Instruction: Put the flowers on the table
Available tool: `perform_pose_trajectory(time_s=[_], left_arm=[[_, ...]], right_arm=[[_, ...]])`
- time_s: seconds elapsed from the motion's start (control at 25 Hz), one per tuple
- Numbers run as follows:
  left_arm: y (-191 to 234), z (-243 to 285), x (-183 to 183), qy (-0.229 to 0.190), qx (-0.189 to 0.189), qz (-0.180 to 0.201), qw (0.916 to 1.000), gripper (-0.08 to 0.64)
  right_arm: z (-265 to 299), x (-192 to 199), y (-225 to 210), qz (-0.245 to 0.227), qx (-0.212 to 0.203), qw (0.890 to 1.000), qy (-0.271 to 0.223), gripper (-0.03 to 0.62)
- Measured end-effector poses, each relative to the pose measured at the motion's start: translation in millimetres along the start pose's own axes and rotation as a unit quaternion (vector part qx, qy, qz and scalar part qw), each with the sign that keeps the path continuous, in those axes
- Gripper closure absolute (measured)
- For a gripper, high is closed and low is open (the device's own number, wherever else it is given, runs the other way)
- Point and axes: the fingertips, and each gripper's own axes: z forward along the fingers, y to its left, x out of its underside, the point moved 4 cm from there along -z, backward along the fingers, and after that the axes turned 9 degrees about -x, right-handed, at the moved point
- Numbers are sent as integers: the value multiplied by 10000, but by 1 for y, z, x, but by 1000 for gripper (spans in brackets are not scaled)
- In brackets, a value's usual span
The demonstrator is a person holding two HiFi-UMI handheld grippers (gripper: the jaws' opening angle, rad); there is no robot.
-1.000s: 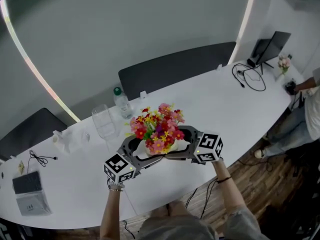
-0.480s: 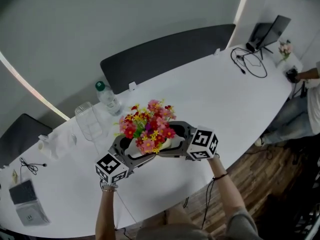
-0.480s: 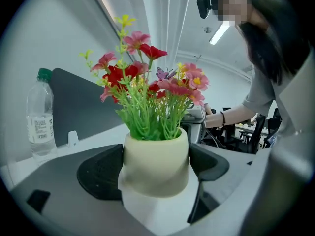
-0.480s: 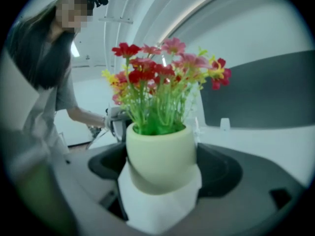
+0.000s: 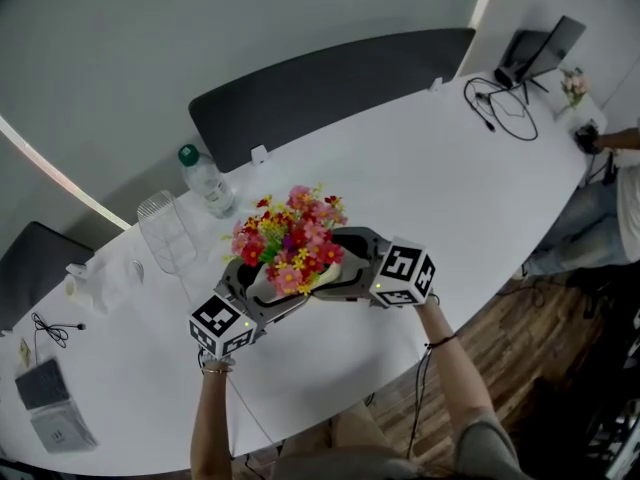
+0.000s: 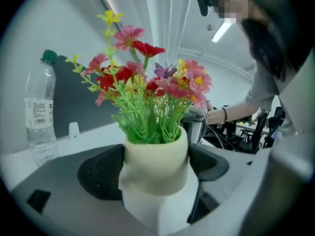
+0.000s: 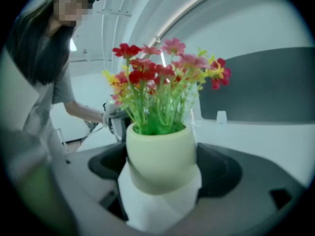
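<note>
Flowers (image 5: 290,236): upright in a cream pot (image 6: 155,161), clamped from both sides. Left tongs (image 5: 268,286) and right tongs (image 5: 335,268) each closed on the pot's body, jaws pressed against its sides. Held over the white counter (image 5: 470,188), close to its near edge; cannot tell whether the pot's base touches it. Wide bare counter beyond and to the right of the right tongs. Beyond the left tongs, near: a clear glass (image 5: 165,233) and a green-capped water bottle (image 5: 205,180). Red, pink and yellow blooms on green stems, spreading wider than the pot, with a small purple butterfly (image 6: 165,71) among them.
</note>
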Motion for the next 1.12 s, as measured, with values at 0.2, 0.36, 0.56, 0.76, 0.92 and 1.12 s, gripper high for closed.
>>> perform_pose_trajectory(time_s=[0.2, 0.36, 0.56, 0.76, 0.92, 1.12], left_arm=[[2, 4, 7, 42, -24, -26, 10000, 127], [2, 8, 14, 108, -55, -17, 9999, 132], [2, 10, 15, 133, -49, 29, 9999, 133], [0, 11, 18, 231, -34, 155, 9996, 133], [-3, 10, 20, 304, -42, 230, 9993, 133], [-4, 9, 25, 422, -59, 279, 9987, 133]], right_arm=[[2, 7, -4, 81, 80, 9999, 4, 147], [1, 15, -7, 109, 150, 9998, 80, 147], [1, 19, -9, 163, 172, 9997, 24, 147], [1, 23, -6, 142, 210, 9996, 78, 147], [1, 25, -3, 91, 286, 9994, 141, 147], [3, 29, 0, 69, 378, 9991, 192, 147]])
